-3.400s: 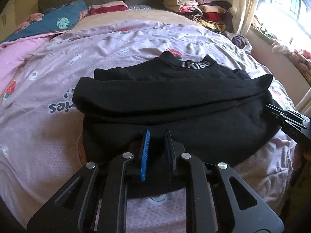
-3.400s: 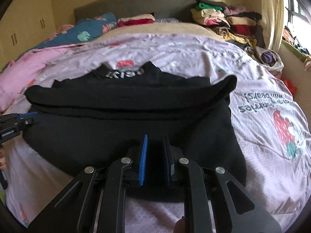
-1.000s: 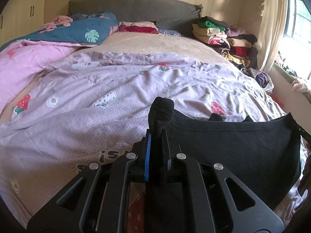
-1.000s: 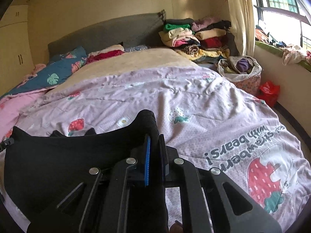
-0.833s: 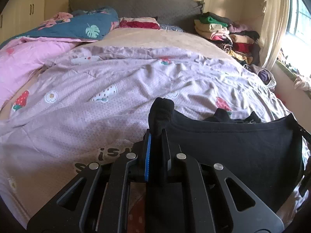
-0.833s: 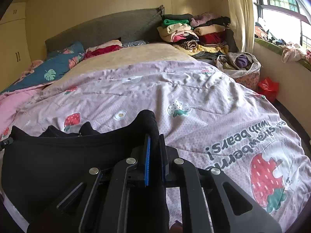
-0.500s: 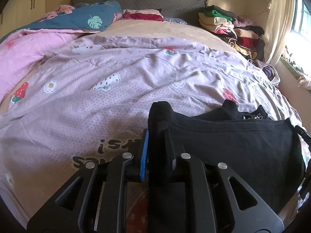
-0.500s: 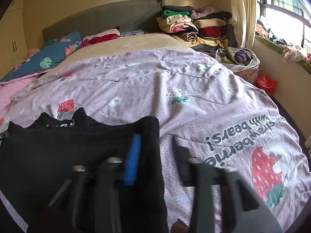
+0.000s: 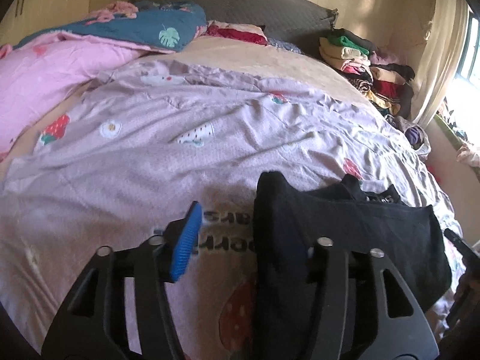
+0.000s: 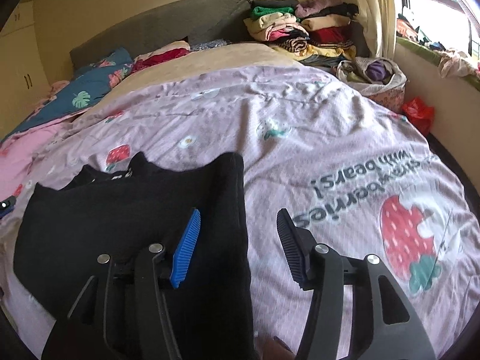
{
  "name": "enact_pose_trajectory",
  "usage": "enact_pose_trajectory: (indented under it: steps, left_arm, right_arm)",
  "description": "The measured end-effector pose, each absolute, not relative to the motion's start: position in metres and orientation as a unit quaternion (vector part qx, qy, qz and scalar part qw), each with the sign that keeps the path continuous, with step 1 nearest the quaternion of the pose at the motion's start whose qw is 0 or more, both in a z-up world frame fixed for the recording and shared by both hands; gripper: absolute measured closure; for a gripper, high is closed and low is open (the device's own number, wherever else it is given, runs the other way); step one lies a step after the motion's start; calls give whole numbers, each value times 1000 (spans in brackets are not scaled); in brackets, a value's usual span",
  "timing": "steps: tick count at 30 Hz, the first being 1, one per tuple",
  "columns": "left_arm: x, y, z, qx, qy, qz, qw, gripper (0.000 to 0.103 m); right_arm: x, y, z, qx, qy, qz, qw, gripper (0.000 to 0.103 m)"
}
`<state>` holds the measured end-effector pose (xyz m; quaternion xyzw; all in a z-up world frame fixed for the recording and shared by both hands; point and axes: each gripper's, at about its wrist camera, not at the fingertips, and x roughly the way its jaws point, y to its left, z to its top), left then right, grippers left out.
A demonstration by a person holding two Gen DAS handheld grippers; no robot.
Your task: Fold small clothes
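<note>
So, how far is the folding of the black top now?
Done: the black top lies doubled on the lilac quilt, its hem brought up toward the collar, which shows beyond the edge. In hand: nothing; the left tongs and right tongs both stand open, the cloth no longer pinched. Left: probably one more fold to make it compact, then perhaps moving it to the folded pile by the headboard.

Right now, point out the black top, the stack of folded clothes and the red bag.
black top (image 10: pixel 126 219), right wrist view, on its flat upper layer.
stack of folded clothes (image 10: pixel 300 27), right wrist view, middle of the pile.
red bag (image 10: pixel 418 114), right wrist view, its crumpled front.
</note>
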<state>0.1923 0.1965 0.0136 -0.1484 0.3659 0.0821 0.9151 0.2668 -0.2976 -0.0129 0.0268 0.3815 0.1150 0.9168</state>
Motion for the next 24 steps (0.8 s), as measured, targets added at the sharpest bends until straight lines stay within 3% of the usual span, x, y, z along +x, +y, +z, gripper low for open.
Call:
enact_pose_trajectory:
  steps: [5,15,19,21,22,23,24]
  left_arm:
    - [176,193,6,-171,386,56,905,45]
    - [147,170,-19,-186,422,20,887,42]
    - [139,166,-28,-195,426,23,883,42]
    - [134,164,-30,-201,424,26,883,44]
    - [133,163,-30,-203,423,24,882,52]
    - [131,162,-31,-205,424,20,882,58]
    - [130,162,-31,-206,424,18,882,61]
  right_arm:
    - [254,-302,-12,42,388,129,912,51]
    - [230,-307,-22,70,413,160,894,52]
    - [223,-313,-28,81,421,160,889,59]
    - [220,-318,-32,93,426,161,885,59]
    - [219,-319,-33,96,428,162,884,62]
    - [218,-320,-35,99,430,162,883,66]
    - [217,-321,-38,100,433,163,881,78]
